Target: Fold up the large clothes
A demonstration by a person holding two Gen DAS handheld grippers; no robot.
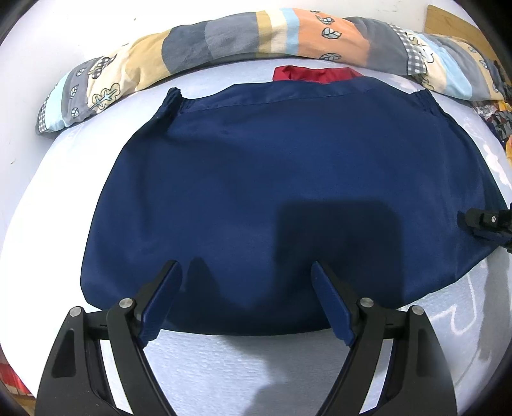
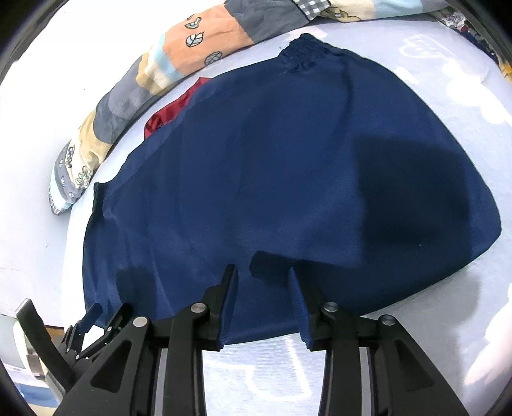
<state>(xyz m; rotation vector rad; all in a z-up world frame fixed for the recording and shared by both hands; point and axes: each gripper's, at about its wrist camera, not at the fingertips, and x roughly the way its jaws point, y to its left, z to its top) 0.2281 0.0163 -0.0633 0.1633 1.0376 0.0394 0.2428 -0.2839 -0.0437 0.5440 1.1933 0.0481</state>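
A navy blue garment (image 1: 281, 179) lies flat and folded on the bed, with gathered elastic cuffs at its far corners and a red lining (image 1: 312, 74) showing at the far edge. My left gripper (image 1: 244, 270) hovers over the garment's near edge, open wide with nothing between its blue pads. In the right wrist view the same garment (image 2: 272, 166) fills the middle. My right gripper (image 2: 262, 273) stands over its near hem, partly open, with no cloth pinched. The right gripper's tip (image 1: 476, 222) shows at the garment's right side, and the left gripper (image 2: 107, 315) shows at the lower left.
A pale blue bedsheet (image 1: 224, 358) with white drawings covers the bed. A rolled patchwork quilt (image 1: 224, 41) lies along the far edge behind the garment. Crumpled colourful cloth (image 1: 499, 118) sits at the far right, and a wooden board (image 1: 448, 22) stands behind it.
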